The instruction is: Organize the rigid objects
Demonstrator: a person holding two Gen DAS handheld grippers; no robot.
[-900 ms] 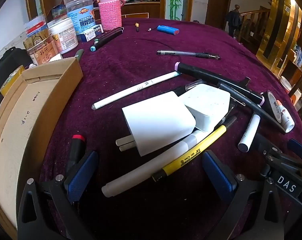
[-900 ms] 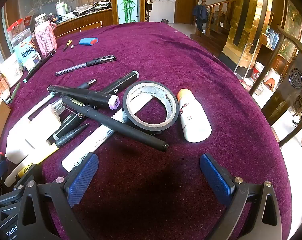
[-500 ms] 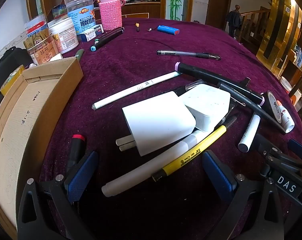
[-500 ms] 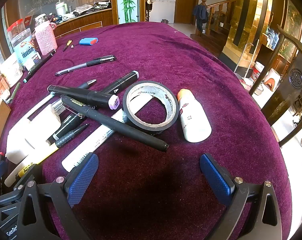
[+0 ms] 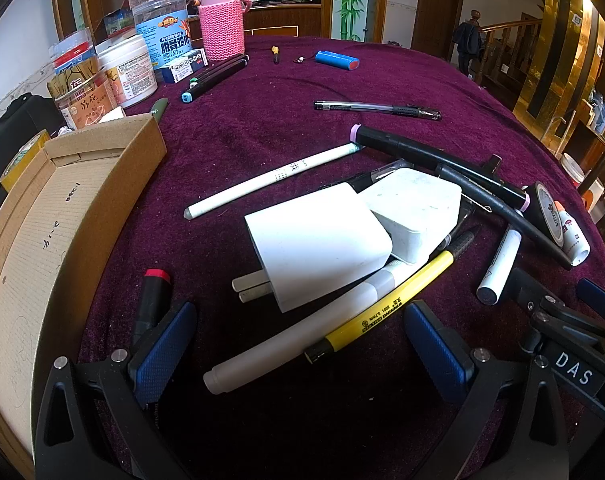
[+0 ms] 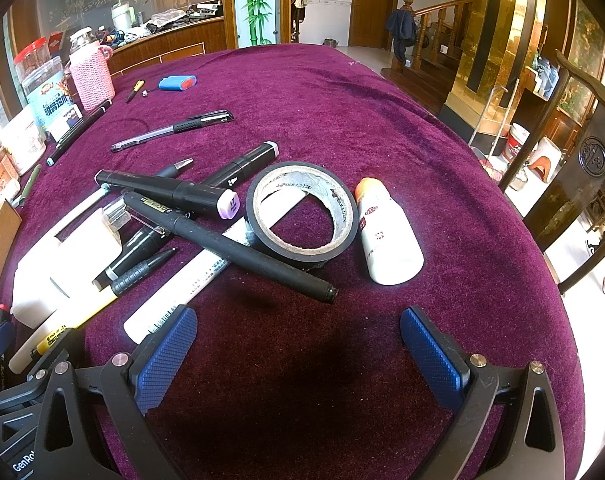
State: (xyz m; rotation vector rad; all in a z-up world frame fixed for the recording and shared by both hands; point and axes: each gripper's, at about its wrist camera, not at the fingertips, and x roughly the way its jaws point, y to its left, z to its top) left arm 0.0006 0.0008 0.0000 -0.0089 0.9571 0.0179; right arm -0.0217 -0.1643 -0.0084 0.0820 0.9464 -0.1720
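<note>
A heap of rigid items was seen on the purple cloth [image 5: 286, 112]. At its centre lay a large white charger [image 5: 316, 240], its two prongs pointing toward 8 o'clock, with a smaller white adapter [image 5: 418, 212] touching it at 2 o'clock. A grey-white marker [image 5: 298, 332] and a yellow pen [image 5: 382, 308] were partly pinned under the charger's near edge. A long white pen [image 5: 270, 178] lay apart at 11 o'clock, and a red-capped marker [image 5: 152, 300] just beside the left fingertip. An open cardboard box [image 5: 58, 216] stood at 9 o'clock, judged the likely destination.

In the right view, a roll of black tape [image 6: 302, 210] was seen over a white marker [image 6: 206, 268], with a black pen [image 6: 230, 244] laid across its near rim, a lilac-capped marker [image 6: 170, 192] at 10 o'clock and a white bottle [image 6: 388, 236] touching the roll at 3 o'clock.

The left gripper [image 5: 298, 348] was held wide apart above the pens, nothing between its jaws. The right gripper [image 6: 298, 348] was likewise spread wide and empty, over bare cloth short of the tape.

No item appeared to be sorted yet. Trouble was judged likely from the overlaps: if the charger were lifted, the pens beneath could be dragged or rolled; if the tape were pulled, the black pen could be tipped off and the bottle set rolling toward the table edge at 3 o'clock. The smooth, broad charger might also be squeezed out of the pads if gripped near a corner.
</note>
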